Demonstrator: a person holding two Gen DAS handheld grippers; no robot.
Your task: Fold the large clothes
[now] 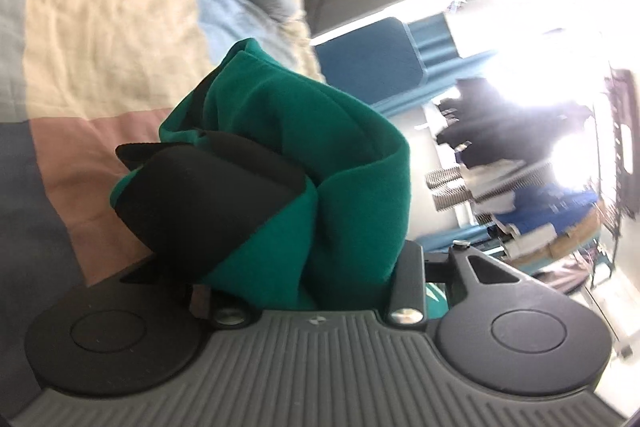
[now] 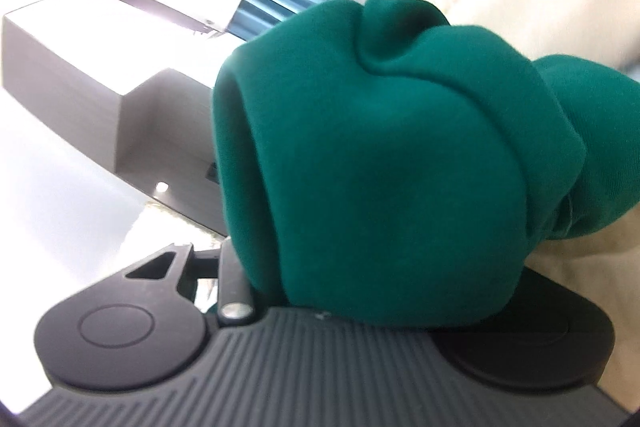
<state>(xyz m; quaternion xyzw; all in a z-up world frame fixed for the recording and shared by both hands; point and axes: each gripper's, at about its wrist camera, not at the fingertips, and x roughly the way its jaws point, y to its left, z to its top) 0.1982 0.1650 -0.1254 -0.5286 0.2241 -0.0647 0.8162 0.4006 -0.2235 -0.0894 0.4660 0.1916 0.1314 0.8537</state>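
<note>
So both hand-held grippers had a bunch of the green garment [image 1: 280, 131] in them. On the left wrist view, the left hand-held gripper [image 1: 296, 227] was clamped on a thick wad of it, green fabric with a black panel [image 1: 208, 195] bulging up through the middle of the frame. Behind it, upper left, I could see the patchwork bedspread [image 1: 100, 47] in cream, pink and grey. On the right wrist view, the right hand-held gripper [image 2: 360, 247] was gripping another fat fold of the same green garment [image 2: 380, 147], which filled the center and hid its fingers completely. A pale box-shaped unit [image 2: 100, 59] sat at the left, blurry.
</note>
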